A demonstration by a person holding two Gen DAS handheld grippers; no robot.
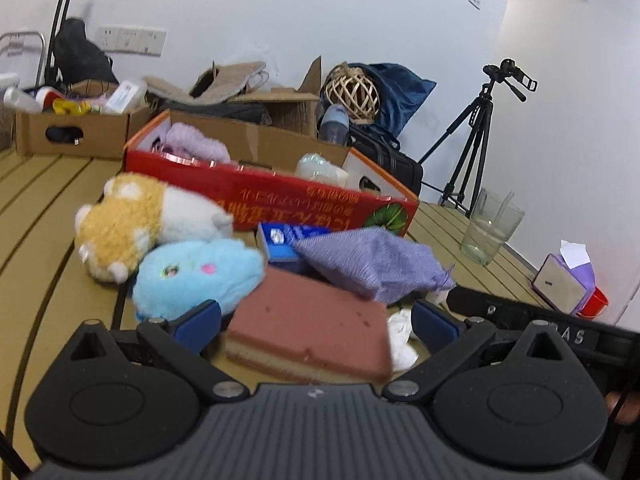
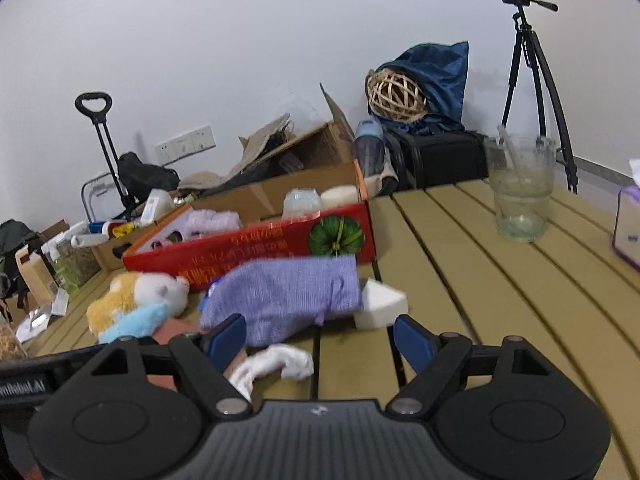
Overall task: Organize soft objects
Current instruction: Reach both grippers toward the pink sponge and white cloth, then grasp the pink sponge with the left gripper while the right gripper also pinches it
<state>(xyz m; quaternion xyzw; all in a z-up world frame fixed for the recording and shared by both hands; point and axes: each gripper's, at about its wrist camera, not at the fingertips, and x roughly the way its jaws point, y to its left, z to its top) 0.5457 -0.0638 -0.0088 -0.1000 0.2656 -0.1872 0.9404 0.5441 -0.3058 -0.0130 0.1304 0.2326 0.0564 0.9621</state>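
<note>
- Slatted table (image 2: pixel 480 264): everything sits on it; soft stuff piled at the front, just before the box.
- Red produce box (image 1: pixel 280 200) w/ a pumpkin print, open top: some soft items already inside, e.g. a fuzzy lilac piece (image 1: pixel 196 142) at its far-left end. Looks like the drop spot, though that's a guess.
- Purple knit cloth (image 2: pixel 288 300): draped over the pile's right side, long axis running left-right across the right wrist view.
- Orange-white plush (image 1: pixel 128 216) + blue plush (image 1: pixel 192 276): touching, left side of the pile.
- Red-brown sponge (image 1: pixel 312 336): flat on the table, long axis across the left jaws.
- White foam block (image 2: pixel 380 304) and a crumpled white cloth (image 2: pixel 276 364): near the right jaws.
- Left gripper (image 1: pixel 316 320): jaws wide apart, holding nothing; the sponge lies straight ahead btwn the blue pads, no pad pressing on it. This hand is nearer the sponge and the plushes.
- Right gripper (image 2: pixel 320 340): jaws wide, nothing held; the purple cloth is just ahead, slightly left of centre, w/ the white cloth lower left btwn the pads. Nearer hand for both cloths.
</note>
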